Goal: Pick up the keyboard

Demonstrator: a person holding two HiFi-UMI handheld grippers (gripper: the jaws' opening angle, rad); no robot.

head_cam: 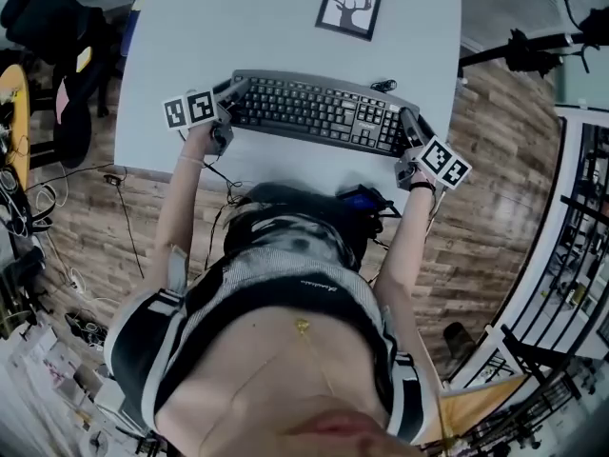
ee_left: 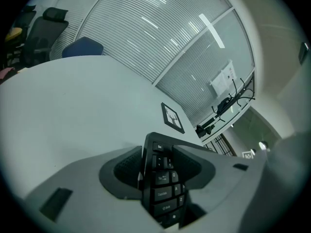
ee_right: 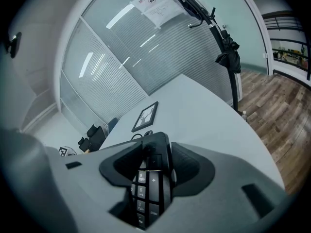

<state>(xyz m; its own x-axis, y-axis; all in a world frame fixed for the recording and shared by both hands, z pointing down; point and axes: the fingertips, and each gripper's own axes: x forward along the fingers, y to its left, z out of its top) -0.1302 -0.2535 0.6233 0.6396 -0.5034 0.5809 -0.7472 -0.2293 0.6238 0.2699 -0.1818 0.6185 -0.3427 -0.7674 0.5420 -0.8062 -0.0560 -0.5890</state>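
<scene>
Both tongs closed on the keyboard, one at each end. Head view: left gripper (head_cam: 231, 90) has its jaws over the left short end of the keyboard (head_cam: 319, 112), and right gripper (head_cam: 410, 128) has its jaws over the right short end. The marker cubes sit just outside the two ends. The keyboard is dark and lies roughly square across the near part of the pale table (head_cam: 238, 27), keys facing up. A framed deer picture (head_cam: 349, 6) lies on the table beyond it, well apart. The person's forearms reach forward to both grippers. This view does not show whether the keyboard is clear of the tabletop. Left gripper view: left gripper (ee_left: 160, 165) has both dark pads pressed against the keyboard (ee_left: 163, 191), which stands edge-on between them with the Esc corner at the far end. The table (ee_left: 73, 115) and the deer picture (ee_left: 172, 118) are behind. Right gripper view: right gripper (ee_right: 153, 163) has its pads on either face of the keyboard (ee_right: 147, 191), number-pad keys visible between them. The jaws stand fairly wide, filled by the keyboard's thickness. Beyond are the table (ee_right: 209, 115), the deer picture (ee_right: 146, 116) and the wooden floor (ee_right: 279, 110) at right.
</scene>
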